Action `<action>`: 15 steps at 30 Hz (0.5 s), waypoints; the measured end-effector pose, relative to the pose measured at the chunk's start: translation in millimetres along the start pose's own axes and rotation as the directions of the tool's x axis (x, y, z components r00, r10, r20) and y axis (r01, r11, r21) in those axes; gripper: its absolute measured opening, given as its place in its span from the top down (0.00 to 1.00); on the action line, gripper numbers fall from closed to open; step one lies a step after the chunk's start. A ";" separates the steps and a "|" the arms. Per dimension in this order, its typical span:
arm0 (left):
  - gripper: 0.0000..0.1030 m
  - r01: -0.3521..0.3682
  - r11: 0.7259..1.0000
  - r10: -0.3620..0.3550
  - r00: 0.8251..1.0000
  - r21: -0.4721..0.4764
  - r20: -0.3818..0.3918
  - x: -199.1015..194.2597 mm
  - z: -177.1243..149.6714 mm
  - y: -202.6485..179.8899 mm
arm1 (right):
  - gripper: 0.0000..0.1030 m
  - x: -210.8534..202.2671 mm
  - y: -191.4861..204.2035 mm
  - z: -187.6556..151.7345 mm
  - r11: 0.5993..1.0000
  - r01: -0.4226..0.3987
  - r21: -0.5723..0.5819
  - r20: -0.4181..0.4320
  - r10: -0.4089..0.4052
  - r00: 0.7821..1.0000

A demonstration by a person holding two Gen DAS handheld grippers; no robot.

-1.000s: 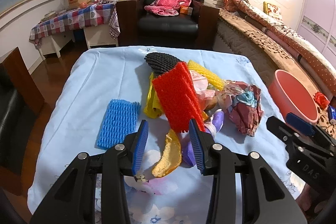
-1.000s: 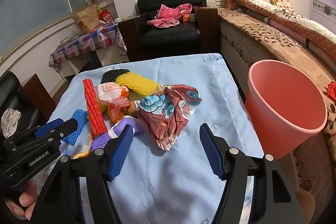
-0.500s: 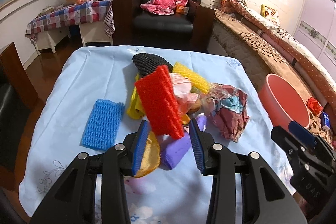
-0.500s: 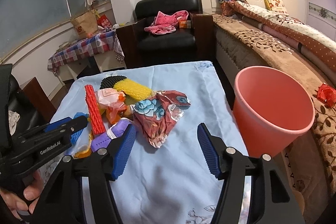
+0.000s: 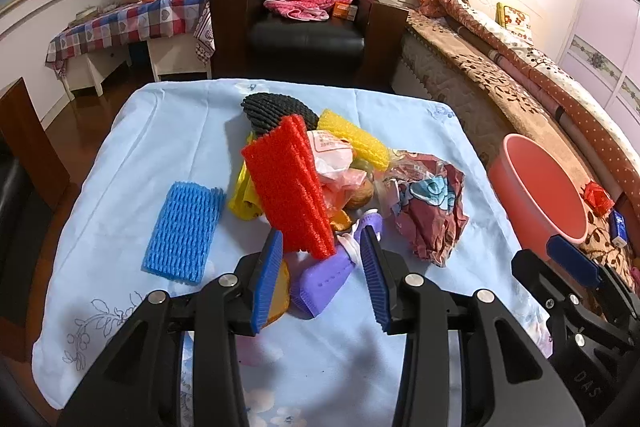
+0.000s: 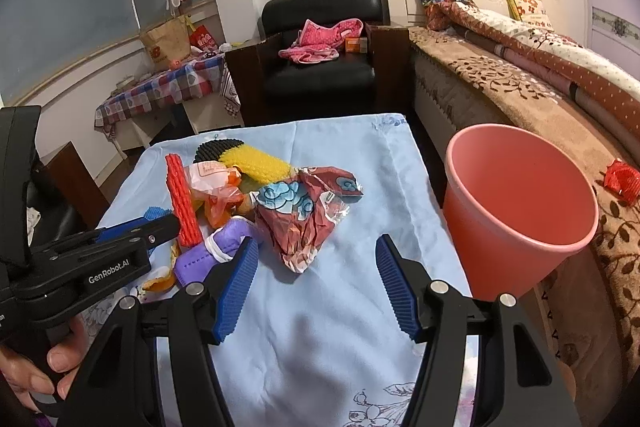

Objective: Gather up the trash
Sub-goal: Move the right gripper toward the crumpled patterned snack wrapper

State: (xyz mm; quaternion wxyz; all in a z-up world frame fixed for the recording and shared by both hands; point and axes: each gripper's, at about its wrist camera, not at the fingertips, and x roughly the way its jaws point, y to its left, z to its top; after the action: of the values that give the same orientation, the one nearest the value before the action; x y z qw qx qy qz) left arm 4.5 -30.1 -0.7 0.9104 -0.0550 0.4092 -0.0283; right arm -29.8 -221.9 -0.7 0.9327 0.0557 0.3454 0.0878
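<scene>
Where the light-blue tablecloth (image 5: pixel 168 131) covers the table, the trash lies heaped near its middle: a red foam net sleeve (image 5: pixel 290 187) stands tilted on edge against a crumpled pinkish plastic bag (image 5: pixel 334 157), with a black foam net (image 5: pixel 276 111) and a yellow foam net (image 5: pixel 354 135) behind it at the far side of the heap. A blue foam net (image 5: pixel 184 227) lies flat and apart to the left of the pile in the left wrist view. A crumpled maroon wrapper with blue flower print (image 6: pixel 298 217) lies at the right edge of the heap, on the side nearest the pink plastic bin (image 6: pixel 516 211), which stands off the table's right edge beside the bed (image 6: pixel 520 75). The left gripper (image 5: pixel 320 279) hangs low over the near edge of the pile with its jaws apart; a purple item with a white band (image 5: pixel 328 275) and the lower corner of the red sleeve sit between the blue pads, and no pad is seen pressing on either. An orange peel (image 5: pixel 280 291) lies just beside the left pad. The right gripper (image 6: pixel 316 287) is spread wide over bare cloth between the wrapper and the bin, grasping nothing. A person's fingers (image 6: pixel 52 367) wrap the left gripper's handle.
</scene>
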 end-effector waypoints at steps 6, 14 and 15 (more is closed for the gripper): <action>0.60 0.003 1.000 -0.003 1.000 -0.004 -0.008 5.2 2.0 0.6 | 0.41 3.3 -3.1 0.5 1.000 -0.002 0.014 0.000 0.002 1.000; 0.60 0.007 1.000 -0.007 1.000 -0.007 -0.022 11.2 0.5 -0.4 | 0.41 8.1 -4.9 -1.0 1.000 -0.006 0.022 -0.010 0.007 1.000; 0.60 0.007 1.000 -0.007 1.000 -0.006 -0.023 11.5 0.4 -0.5 | 0.41 8.4 -5.3 -1.1 1.000 -0.006 0.025 -0.010 0.007 1.000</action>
State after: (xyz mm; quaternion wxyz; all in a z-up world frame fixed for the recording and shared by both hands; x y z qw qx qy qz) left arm 12.4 -31.6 -8.8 0.9054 -0.0588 0.4194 -0.0307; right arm -23.6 -225.4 -7.7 0.9298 0.0680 0.3510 0.0868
